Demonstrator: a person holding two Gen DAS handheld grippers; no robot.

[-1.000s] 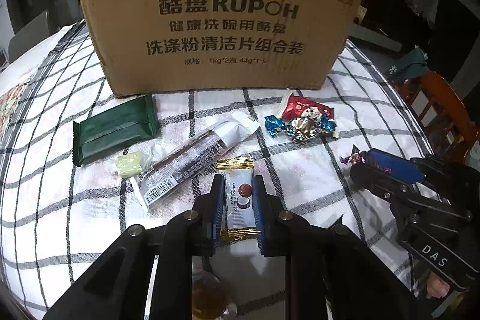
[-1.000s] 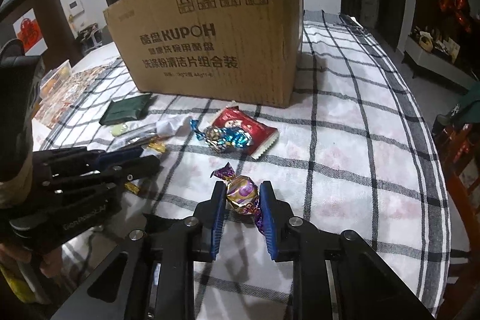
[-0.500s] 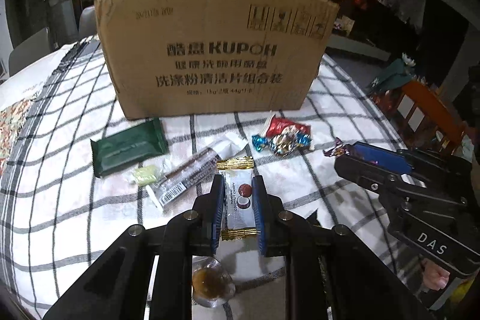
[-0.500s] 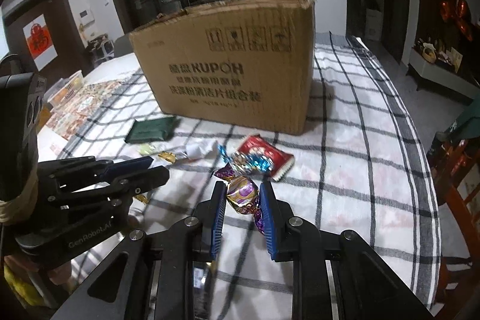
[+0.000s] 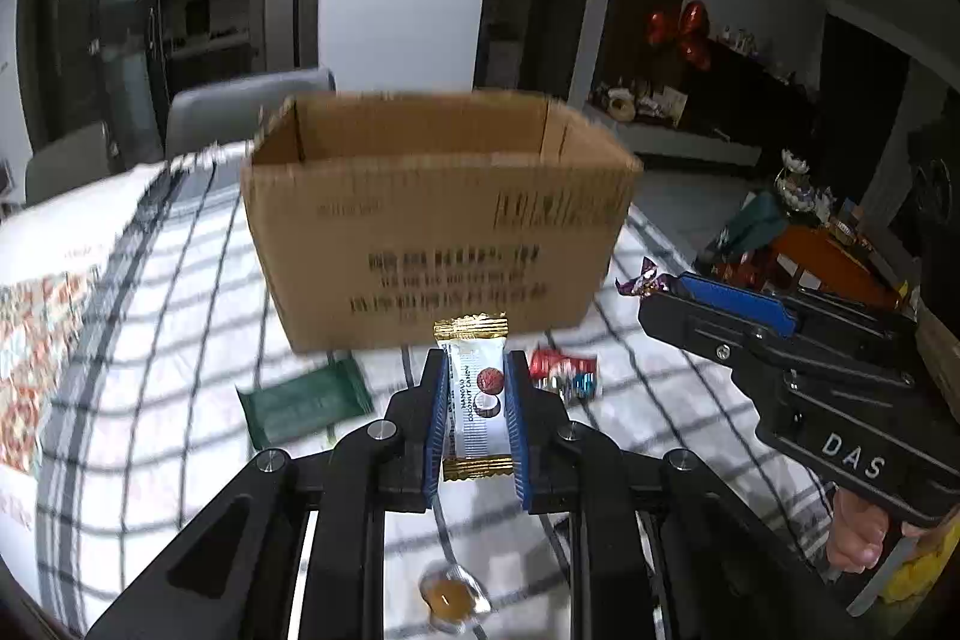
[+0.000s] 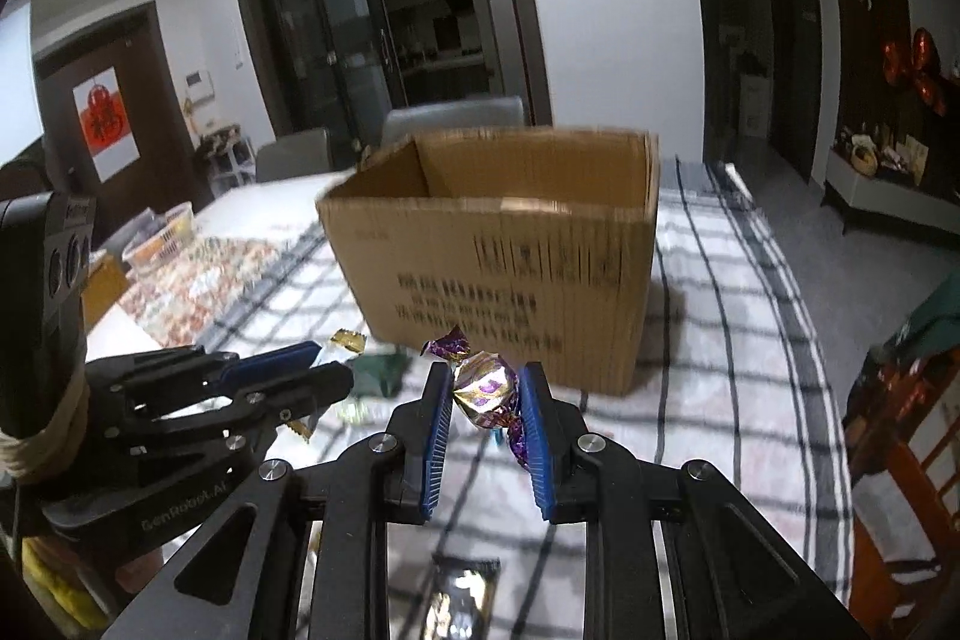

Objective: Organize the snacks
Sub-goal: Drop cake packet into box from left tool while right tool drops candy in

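My left gripper (image 5: 477,373) is shut on a white coconut candy packet with gold ends (image 5: 477,388), held above the checked tablecloth in front of the open cardboard box (image 5: 438,220). My right gripper (image 6: 485,388) is shut on a purple and gold wrapped candy (image 6: 483,388), also raised, in front of the box (image 6: 504,256). In the left wrist view the right gripper (image 5: 666,289) sits to the right with the purple candy (image 5: 642,280) at its tip. In the right wrist view the left gripper (image 6: 324,370) is at the left.
On the cloth (image 5: 150,340) lie a green packet (image 5: 306,400), a red packet with blue foil candies (image 5: 564,373) and a clear-wrapped amber candy (image 5: 447,595). Grey chairs (image 6: 450,118) stand behind the table. A wooden chair (image 6: 900,430) stands at the right.
Both grippers have risen with their candies; the box now appears lower, its open top visible. The snacks on the cloth stay put.
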